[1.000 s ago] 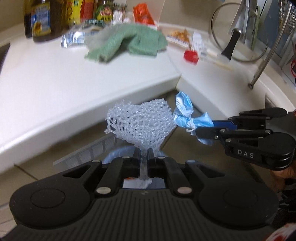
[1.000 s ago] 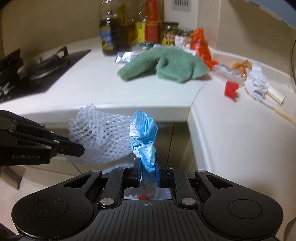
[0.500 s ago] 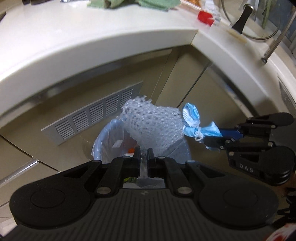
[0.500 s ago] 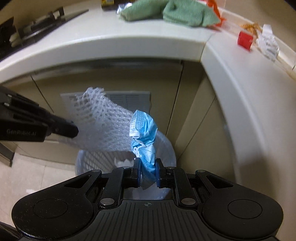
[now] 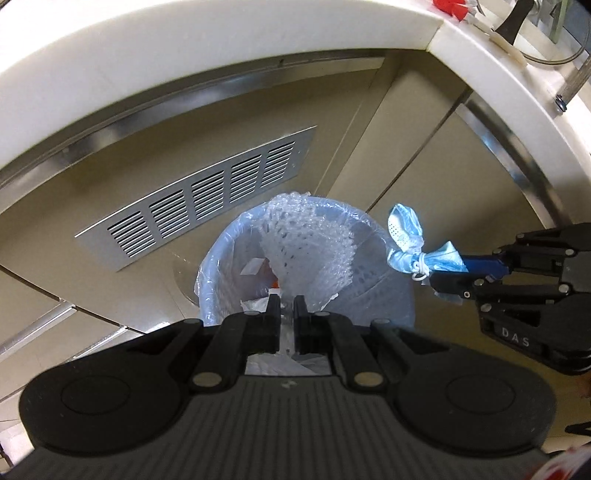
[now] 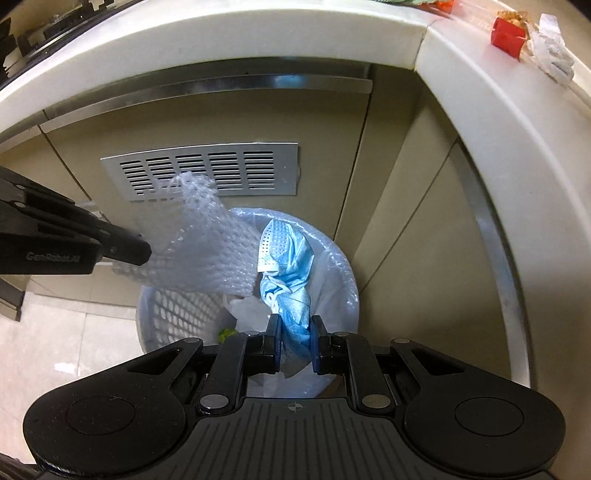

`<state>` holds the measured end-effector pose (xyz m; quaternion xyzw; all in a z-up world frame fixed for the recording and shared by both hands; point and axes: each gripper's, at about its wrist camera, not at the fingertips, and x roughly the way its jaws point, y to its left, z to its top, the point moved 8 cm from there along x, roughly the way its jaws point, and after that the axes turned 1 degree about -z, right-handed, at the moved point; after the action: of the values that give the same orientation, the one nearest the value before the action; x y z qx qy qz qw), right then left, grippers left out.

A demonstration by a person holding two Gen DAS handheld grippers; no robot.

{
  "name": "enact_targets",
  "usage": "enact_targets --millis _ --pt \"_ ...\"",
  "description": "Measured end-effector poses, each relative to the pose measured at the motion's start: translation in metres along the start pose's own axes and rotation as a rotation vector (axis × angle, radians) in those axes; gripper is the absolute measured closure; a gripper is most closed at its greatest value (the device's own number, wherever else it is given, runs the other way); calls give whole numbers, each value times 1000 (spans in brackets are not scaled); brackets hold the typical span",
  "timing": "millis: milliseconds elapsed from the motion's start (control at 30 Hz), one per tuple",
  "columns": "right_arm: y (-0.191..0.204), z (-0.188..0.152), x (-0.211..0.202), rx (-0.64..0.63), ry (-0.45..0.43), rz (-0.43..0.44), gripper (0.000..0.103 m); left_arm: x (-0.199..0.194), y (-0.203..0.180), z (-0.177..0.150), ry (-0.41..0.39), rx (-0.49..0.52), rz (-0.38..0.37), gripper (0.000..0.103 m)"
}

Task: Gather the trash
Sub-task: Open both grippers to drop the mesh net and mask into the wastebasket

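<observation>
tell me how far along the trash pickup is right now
Done: the lined bin already holds some scraps.
In hand: the left gripper is shut on a white foam net and the right gripper is shut on a crumpled blue mask, both over the bin, neither released.
Left: a red scrap and a crumpled white wrapper sit on the counter.

We see bin (image 6: 343,295) contents mostly hidden behind foam net (image 6: 199,243), mask (image 6: 291,280). Table (image 5: 221,44) items cut by top edge.
</observation>
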<state>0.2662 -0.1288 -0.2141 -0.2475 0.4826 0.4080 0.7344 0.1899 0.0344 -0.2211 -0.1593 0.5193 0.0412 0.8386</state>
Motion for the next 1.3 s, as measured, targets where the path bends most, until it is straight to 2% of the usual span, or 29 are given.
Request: enact_targets --millis 433,467,500,533,567,833,1233,1300 --pt "-2 -1 12 19 30 13 88 22 1 -3 36 -21 7 96" --pt "-1 -1 12 21 33 12 88 25 1 -3 36 -25 14 90" --pt "-2 -2 14 24 35 12 88 26 1 -3 35 -29 24 70" --pt "-2 -2 15 26 38 13 87 26 2 -3 30 -35 34 60" --pt "-2 -3 16 29 40 15 87 26 2 -3 23 -40 36 54" --pt "0 -3 23 36 46 34 87 23 6 -7 33 -51 38 55" --pt "8 9 26 64 -10 76 87 10 21 -16 21 -71 60 54" --pt "9 11 28 80 -12 83 71 8 23 -18 20 -71 61 55"
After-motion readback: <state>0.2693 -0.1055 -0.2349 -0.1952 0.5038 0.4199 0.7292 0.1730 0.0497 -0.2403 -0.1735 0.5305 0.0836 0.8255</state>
